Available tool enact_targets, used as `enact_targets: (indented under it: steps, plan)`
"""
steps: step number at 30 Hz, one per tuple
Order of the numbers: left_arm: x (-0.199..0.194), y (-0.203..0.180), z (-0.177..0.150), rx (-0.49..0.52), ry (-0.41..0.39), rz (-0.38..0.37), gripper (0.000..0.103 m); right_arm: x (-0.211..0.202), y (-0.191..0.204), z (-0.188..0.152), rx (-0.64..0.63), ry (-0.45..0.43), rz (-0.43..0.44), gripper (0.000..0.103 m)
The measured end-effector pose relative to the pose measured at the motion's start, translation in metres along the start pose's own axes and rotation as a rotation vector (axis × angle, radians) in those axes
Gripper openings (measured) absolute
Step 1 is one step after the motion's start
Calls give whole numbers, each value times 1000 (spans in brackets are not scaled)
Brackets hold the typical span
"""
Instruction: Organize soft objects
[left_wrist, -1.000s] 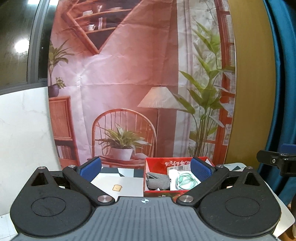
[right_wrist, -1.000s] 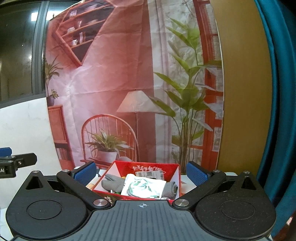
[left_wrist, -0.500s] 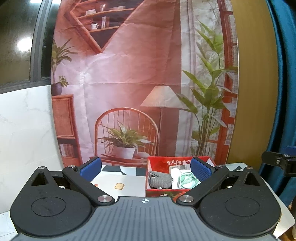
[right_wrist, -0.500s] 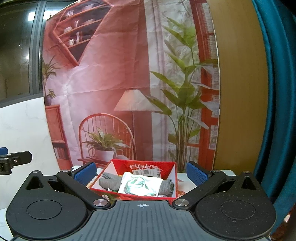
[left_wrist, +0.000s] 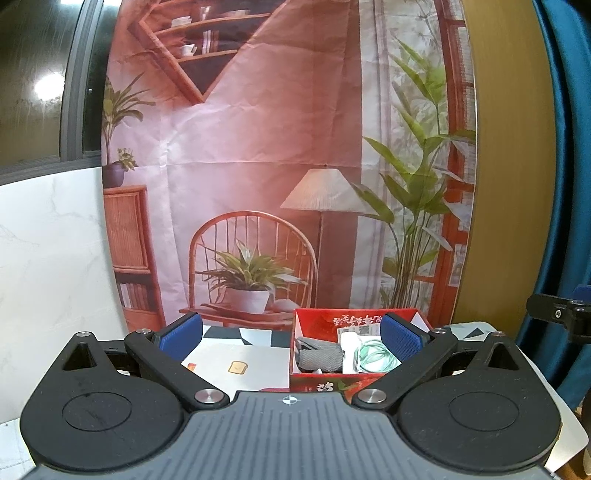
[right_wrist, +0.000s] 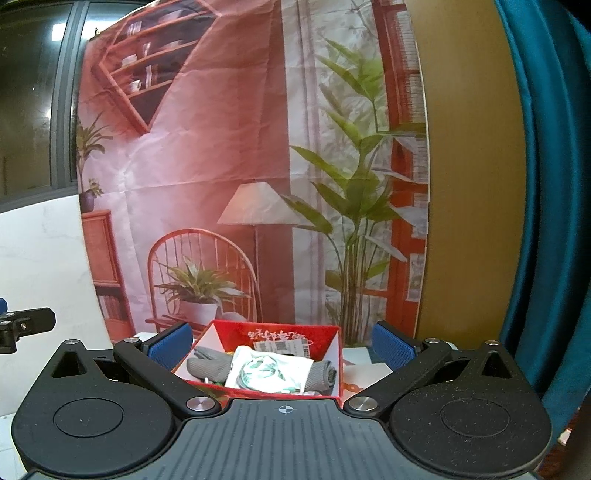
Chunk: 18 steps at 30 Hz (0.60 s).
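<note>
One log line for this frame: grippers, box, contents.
left gripper: open, empty | right gripper: open, empty | red box: on table | inside: gray cloth, white-green pouch

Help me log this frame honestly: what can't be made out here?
- Red box floor, both views: hidden under the grey cloth and white-green packet.
- Box's near wall, right view: cut by the right tongs body.
- Box lettering: too small.
- Table front, left view: behind the left tongs.
</note>
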<state>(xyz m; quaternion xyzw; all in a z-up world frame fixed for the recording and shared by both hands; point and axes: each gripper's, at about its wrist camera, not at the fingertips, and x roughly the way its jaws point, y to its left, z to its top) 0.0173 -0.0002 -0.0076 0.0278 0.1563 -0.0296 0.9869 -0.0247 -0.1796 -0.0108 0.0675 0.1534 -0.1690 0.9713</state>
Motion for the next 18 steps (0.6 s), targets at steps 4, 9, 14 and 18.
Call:
enact_targets:
  steps: [4,9,14,18]
  plan:
    - [0,-1,-1,5,3,-2,103,0,-1,0,-2,2,-1,103]
    - [0,2,-1,5,6,-4,103,0,1,0,-3,3,-3,103]
    - [0,5,-2,-1,1,-14,103,0,1,-1,-3,2,-2,103]
    - [0,5,-2,2,-7,-13,103,0,1,0,-3,3,-2,103]
